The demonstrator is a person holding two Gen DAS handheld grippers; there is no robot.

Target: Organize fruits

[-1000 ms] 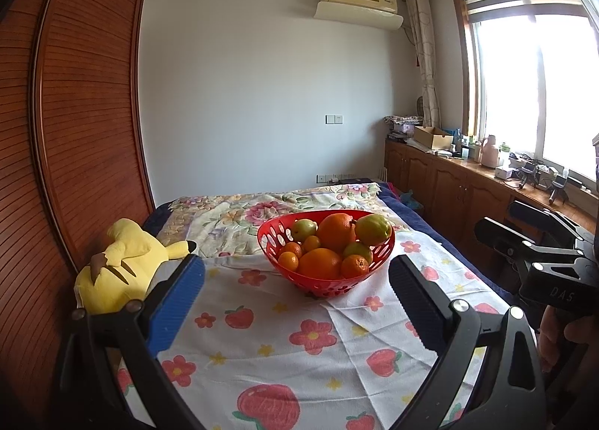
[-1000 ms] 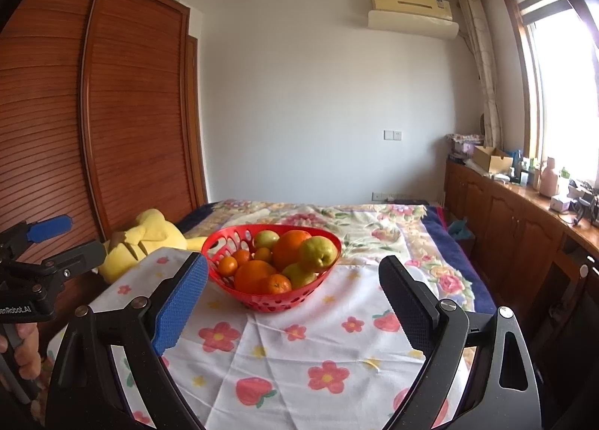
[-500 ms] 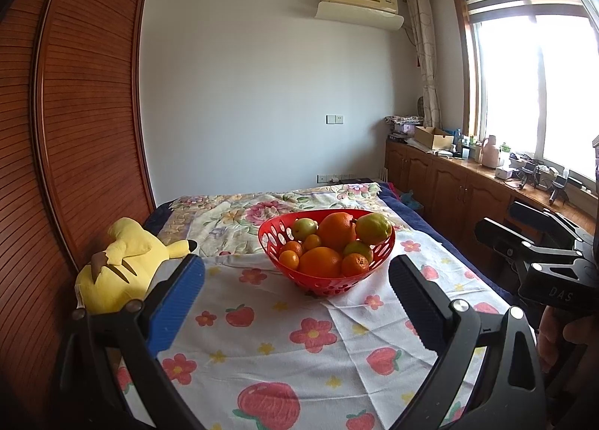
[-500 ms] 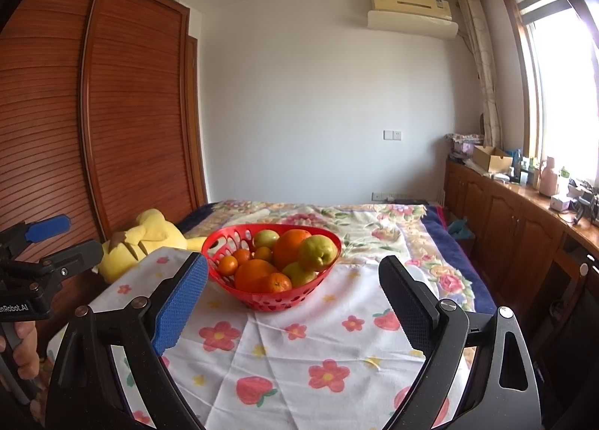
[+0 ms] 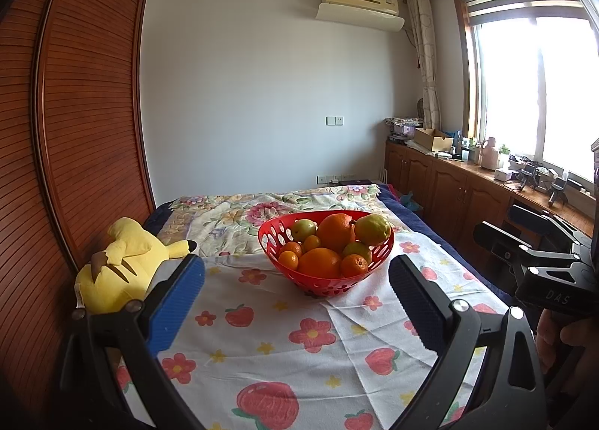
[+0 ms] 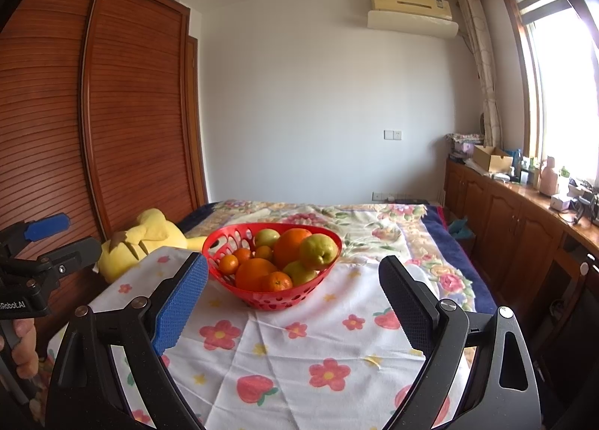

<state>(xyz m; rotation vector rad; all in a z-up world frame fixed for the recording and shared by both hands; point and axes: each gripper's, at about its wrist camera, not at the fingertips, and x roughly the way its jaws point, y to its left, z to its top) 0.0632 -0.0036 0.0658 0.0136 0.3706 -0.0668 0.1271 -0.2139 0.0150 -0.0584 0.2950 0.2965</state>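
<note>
A red perforated basket (image 5: 273, 242) (image 6: 221, 242) stands on a white cloth printed with flowers and strawberries (image 5: 310, 336) (image 6: 284, 351). It holds several fruits: big oranges (image 5: 335, 231) (image 6: 291, 245), small tangerines and yellow-green pears (image 5: 371, 229) (image 6: 317, 251). My left gripper (image 5: 295, 295) hangs open in front of the basket with nothing between its fingers. My right gripper (image 6: 294, 295) is open too, also short of the basket and empty. Each gripper shows at the edge of the other's view, held by a hand.
A yellow plush toy (image 5: 119, 261) (image 6: 146, 239) lies left of the basket by the wooden wardrobe (image 5: 75, 130). A floral bedspread (image 5: 262, 209) stretches behind. Wooden cabinets with clutter (image 5: 468, 182) run along the right under the window.
</note>
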